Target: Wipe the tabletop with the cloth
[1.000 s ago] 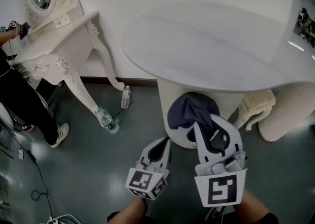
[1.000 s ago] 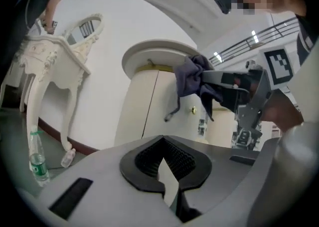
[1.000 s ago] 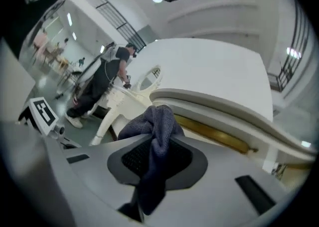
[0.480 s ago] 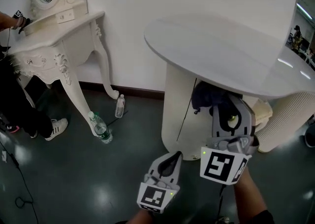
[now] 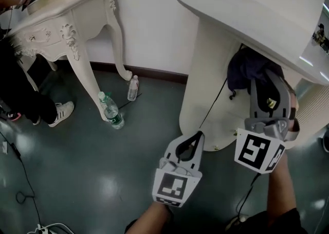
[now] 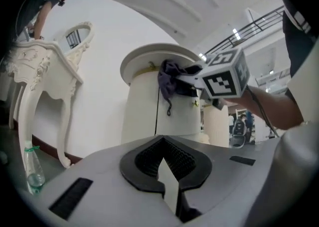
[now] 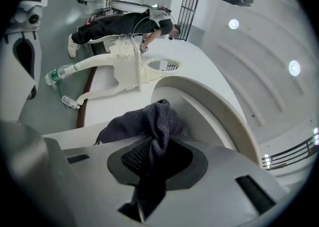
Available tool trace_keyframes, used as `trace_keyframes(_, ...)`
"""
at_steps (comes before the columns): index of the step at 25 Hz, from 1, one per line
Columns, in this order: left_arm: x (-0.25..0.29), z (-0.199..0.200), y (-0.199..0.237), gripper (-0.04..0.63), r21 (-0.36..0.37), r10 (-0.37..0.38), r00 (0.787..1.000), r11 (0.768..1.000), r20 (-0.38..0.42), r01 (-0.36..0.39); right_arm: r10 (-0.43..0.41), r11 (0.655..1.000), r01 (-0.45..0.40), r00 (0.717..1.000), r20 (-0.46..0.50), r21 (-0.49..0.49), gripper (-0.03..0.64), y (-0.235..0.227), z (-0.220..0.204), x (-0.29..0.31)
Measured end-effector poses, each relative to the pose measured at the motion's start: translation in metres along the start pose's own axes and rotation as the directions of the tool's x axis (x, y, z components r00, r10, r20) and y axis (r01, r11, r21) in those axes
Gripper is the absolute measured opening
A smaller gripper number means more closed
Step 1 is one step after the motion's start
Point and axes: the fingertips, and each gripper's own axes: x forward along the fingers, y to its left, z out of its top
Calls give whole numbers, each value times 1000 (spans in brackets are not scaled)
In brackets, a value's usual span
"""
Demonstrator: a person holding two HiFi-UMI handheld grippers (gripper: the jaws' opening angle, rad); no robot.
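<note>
A dark blue-grey cloth (image 5: 250, 73) hangs bunched just below the rim of the round white tabletop (image 5: 247, 9), in front of its white pedestal (image 5: 211, 89). My right gripper (image 5: 267, 86) is shut on the cloth (image 7: 149, 126), which drapes out over its jaws toward the table edge (image 7: 209, 106). My left gripper (image 5: 189, 145) is lower and to the left, over the floor, shut with nothing in it. In the left gripper view the cloth (image 6: 169, 79) and the right gripper's marker cube (image 6: 227, 74) show beside the pedestal.
A white ornate dressing table (image 5: 61, 27) with curved legs stands at the left, a person (image 5: 18, 89) beside it. Two plastic bottles (image 5: 110, 110) lie on the grey-green floor near its leg. A ribbed white column (image 5: 313, 109) stands at the right.
The view has dropped and moved closer, so the tabletop now sits higher and is seen from below. My right gripper has risen with the cloth to just under the table rim.
</note>
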Motion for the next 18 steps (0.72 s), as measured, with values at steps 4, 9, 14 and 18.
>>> trace_keyframes(4,-6,19,8,6,-13,46,996,999,73,-45,60,998,-60,998,1,5,54,31,-1,-1)
trace_keyframes(9,-2,-21,4,6,-5,33,998,999,-63,-33,109,994,-109,994,11,26,54,59,-4,-6)
trace_keyframes(14,-1,-30,21,6,-6,95,992,995,-87,-96,75,994,-75,997,7,80,54,68,-5,-6)
trace_keyframes(18,-2,-31,39,6,-82,129,989,987,-78,-135,88,990,-91,996,25,110,54,87,-4,-8)
